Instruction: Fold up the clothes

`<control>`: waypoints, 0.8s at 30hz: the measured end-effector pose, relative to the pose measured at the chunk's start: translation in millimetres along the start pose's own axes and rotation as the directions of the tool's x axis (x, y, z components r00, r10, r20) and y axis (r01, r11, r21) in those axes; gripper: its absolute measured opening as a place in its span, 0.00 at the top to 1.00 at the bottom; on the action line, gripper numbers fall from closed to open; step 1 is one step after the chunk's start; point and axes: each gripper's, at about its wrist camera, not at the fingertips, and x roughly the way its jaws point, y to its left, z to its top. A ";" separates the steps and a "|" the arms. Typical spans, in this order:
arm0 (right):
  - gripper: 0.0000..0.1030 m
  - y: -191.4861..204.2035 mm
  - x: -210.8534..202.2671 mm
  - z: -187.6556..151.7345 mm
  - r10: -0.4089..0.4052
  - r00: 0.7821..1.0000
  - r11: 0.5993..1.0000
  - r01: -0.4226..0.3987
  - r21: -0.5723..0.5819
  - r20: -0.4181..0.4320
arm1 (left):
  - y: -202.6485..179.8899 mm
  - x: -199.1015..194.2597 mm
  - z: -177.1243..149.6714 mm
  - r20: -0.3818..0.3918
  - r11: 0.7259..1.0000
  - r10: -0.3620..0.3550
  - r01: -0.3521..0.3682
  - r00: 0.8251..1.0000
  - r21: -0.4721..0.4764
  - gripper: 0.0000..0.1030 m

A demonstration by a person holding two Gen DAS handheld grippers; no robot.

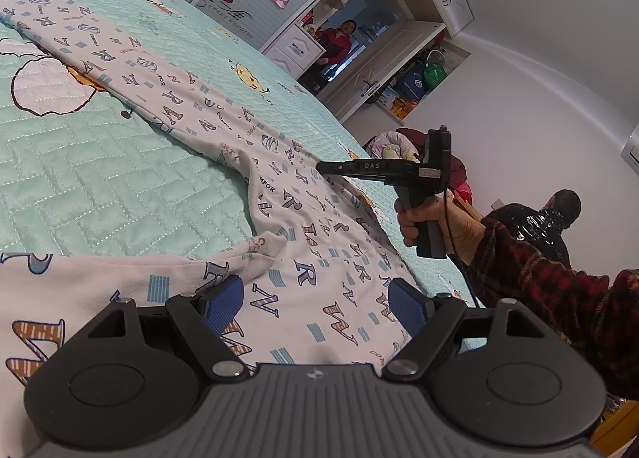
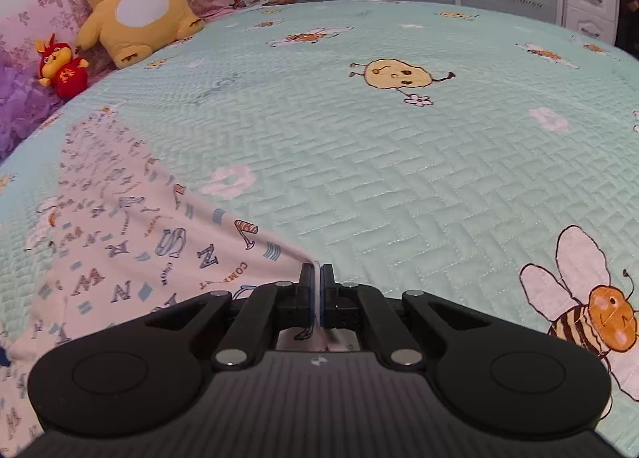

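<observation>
1. While the right gripper (image 2: 317, 278) has its fingers pressed together on an edge of the letter-printed garment (image 2: 131, 254), the cloth shows as a thin white fold pinched between the blue pads, at lower centre of the right wrist view
2. From that pinch the garment fans out toward the lower left and left of that view, lying on the mint quilted bed (image 2: 399, 162)
3. Seen from the left wrist, the left gripper (image 1: 317, 304) hangs at the bottom of the frame with its fingers standing wide apart, holding nothing; printed cloth lies beneath and between them
4. At right of centre in that view, a hand (image 1: 435, 218) holds the right gripper low over the garment's far edge, and a long strip of the cloth runs away to the upper left
5. My reading: the step in hand is securing grasp points before a fold, one side done
6. Next, the left fingers likely need to lower onto a matching edge and close, so both sides can lift together without the cloth sagging or twisting
</observation>
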 end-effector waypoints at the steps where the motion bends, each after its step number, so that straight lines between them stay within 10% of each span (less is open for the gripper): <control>1: 1.00 0.6 3.9 -1.8 -0.011 1.000 1.000 0.011 -0.009 -0.011 | 0.1 -0.4 -0.3 0.000 1.000 -0.001 0.001 1.000 0.000 0.19; 14: 0.73 -38.8 -51.8 -34.4 -0.033 0.989 0.955 -0.010 0.295 0.142 | 1.2 -3.1 0.3 0.001 1.000 -0.007 0.007 1.000 -0.003 0.19; 24: 0.71 -56.6 -55.2 -64.2 -0.012 0.984 0.912 -0.062 0.405 0.177 | 1.9 -3.9 0.9 0.002 1.000 -0.010 0.010 1.000 -0.005 0.19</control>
